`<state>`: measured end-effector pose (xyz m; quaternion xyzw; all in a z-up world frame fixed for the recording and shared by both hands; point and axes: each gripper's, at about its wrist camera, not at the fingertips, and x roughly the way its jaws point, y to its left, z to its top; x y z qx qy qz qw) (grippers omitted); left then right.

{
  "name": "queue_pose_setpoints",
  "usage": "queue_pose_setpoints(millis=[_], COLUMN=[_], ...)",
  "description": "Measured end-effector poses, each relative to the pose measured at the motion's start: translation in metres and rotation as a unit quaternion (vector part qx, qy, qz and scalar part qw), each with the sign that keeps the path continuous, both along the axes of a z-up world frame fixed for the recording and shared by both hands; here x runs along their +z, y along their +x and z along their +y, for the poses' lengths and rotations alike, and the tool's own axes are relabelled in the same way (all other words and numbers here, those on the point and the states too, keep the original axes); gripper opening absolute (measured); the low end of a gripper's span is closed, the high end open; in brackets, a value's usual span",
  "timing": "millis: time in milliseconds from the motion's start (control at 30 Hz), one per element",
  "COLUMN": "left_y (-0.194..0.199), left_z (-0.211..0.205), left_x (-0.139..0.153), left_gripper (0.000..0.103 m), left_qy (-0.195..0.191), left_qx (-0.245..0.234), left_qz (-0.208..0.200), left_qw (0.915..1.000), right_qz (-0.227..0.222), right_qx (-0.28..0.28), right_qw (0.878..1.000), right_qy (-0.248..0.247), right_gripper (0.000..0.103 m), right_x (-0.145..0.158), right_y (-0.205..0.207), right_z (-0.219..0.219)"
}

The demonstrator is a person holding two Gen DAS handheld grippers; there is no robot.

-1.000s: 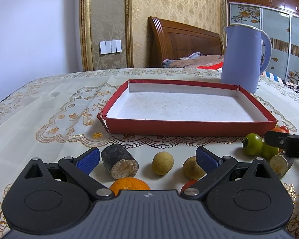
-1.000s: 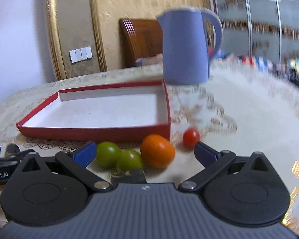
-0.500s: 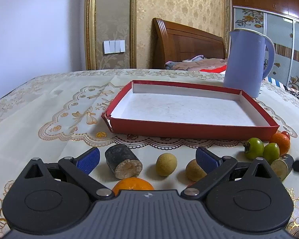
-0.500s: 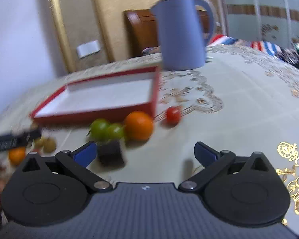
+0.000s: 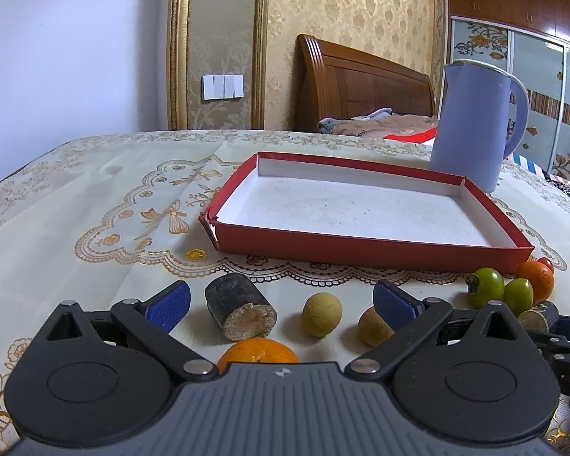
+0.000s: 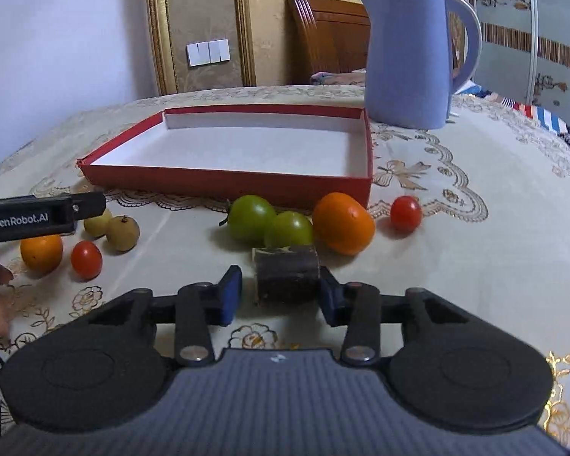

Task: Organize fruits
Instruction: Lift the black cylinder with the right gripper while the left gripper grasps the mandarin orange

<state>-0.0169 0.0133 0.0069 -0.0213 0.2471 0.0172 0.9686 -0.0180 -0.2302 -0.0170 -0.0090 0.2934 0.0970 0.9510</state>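
Observation:
My right gripper (image 6: pixel 281 296) is low over the table and its jaws are closing around a dark sugarcane chunk (image 6: pixel 287 277). The right pad touches the chunk and a small gap shows at the left pad. Behind the chunk lie two green tomatoes (image 6: pixel 250 218), an orange fruit (image 6: pixel 344 222) and a red cherry tomato (image 6: pixel 406 212). My left gripper (image 5: pixel 281 300) stands wide open and holds nothing. Ahead of it lie another sugarcane chunk (image 5: pixel 239 311), two longans (image 5: pixel 321 319) and an orange (image 5: pixel 256 351). The red tray (image 5: pixel 361 254) has nothing in it.
A tall blue kettle (image 6: pixel 410 57) stands behind the tray's right corner. A small red tomato (image 6: pixel 86 259) lies near the left group of fruit. A patterned cloth covers the table, and a bed headboard stands beyond the far edge.
The right gripper's jaws have come in from wide open to close around the dark chunk, and its view has levelled and sharpened. The left gripper has stayed put and open.

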Motion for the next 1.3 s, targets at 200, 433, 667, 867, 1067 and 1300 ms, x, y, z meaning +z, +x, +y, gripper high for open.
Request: queue_pose_setpoints(millis=[200,433,667,867,1067,1300], left_y=[-0.012,-0.048,-0.066,-0.055,-0.04,-0.034], left_z=[0.013,0.001,-0.014,0.007,0.013,0.008], left_x=[0.002,0.011,0.005,0.006,0.002,-0.006], left_gripper=[0.103,0.103,0.103,0.103,0.102,0.066], left_qy=[-0.017,-0.006,0.072,0.023,-0.005,0.012], left_qx=[0.012,-0.023,-0.025,-0.008,-0.007,-0.012], left_qz=[-0.006,-0.019,-0.031,-0.002,0.03,0.052], left_qw=[0.9998,0.9995,0.9966,0.9997,0.9995,0.9985], right_qz=[-0.004,-0.005,-0.006,-0.006,-0.006,-0.007], right_qx=[0.0,0.0,-0.001,-0.001,-0.001,-0.001], right_qw=[1.0,0.999,0.999,0.999,0.999,0.999], right_qy=[0.026,0.044,0.048,0.049,0.051,0.05], right_gripper=[0.033,0.033,0.033,0.033,0.033,0.033], right_x=[-0.001,-0.001,-0.001,-0.001,-0.001,-0.002], right_y=[0.0,0.0,0.0,0.0,0.0,0.0], right_z=[-0.008,-0.012,-0.013,-0.013,-0.013,-0.013])
